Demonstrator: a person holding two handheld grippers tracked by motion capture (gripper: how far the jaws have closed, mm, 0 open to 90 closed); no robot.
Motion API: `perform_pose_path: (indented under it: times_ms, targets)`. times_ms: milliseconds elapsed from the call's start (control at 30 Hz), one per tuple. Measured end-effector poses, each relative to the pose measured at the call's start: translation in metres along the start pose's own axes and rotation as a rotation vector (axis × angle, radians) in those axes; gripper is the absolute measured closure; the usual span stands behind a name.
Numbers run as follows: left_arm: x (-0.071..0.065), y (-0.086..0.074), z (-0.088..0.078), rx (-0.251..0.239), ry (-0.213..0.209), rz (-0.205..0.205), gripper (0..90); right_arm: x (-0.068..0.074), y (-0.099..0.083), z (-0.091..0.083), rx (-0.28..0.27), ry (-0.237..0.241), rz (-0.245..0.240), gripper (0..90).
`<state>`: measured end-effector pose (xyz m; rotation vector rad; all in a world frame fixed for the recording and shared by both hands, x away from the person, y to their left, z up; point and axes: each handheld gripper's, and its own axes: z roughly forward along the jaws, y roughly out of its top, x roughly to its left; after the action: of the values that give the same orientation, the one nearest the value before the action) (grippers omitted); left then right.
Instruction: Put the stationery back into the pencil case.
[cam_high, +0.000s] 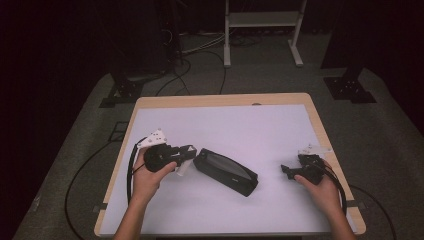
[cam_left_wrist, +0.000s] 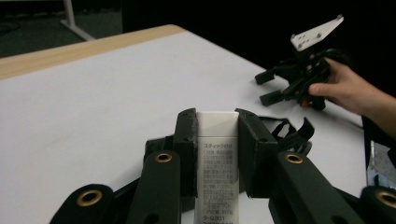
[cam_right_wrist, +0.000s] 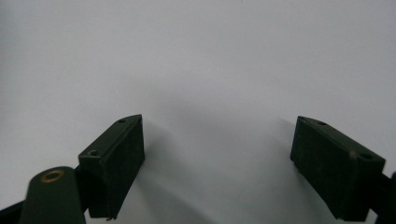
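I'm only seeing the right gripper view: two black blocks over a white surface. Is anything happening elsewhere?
Observer: Yes. The left gripper is shut on a white glue stick with printed text on it.
Operator: Is anything else lying on the table?
Observer: A black pouch lies on the white table, just right of the left gripper in the high view.
Operator: And my two blocks, are they holding something?
Observer: No. The right gripper is open with nothing between its jaws, off to the right of the pouch, apart from it.
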<state>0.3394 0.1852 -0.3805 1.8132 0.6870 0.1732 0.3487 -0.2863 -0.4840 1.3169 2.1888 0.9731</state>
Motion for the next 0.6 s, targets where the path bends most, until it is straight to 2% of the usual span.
perform_pose_path:
  times_ms: [433, 600]
  targets:
    - [-0.004, 0.011, 0.019, -0.033, -0.041, 0.038, 70.9, 0.0, 0.0, 0.0, 0.001, 0.0, 0.001, 16.4]
    - [-0.006, 0.015, 0.029, -0.024, -0.05, 0.053, 70.9, 0.0, 0.0, 0.0, 0.001, 0.0, 0.002, 16.3]
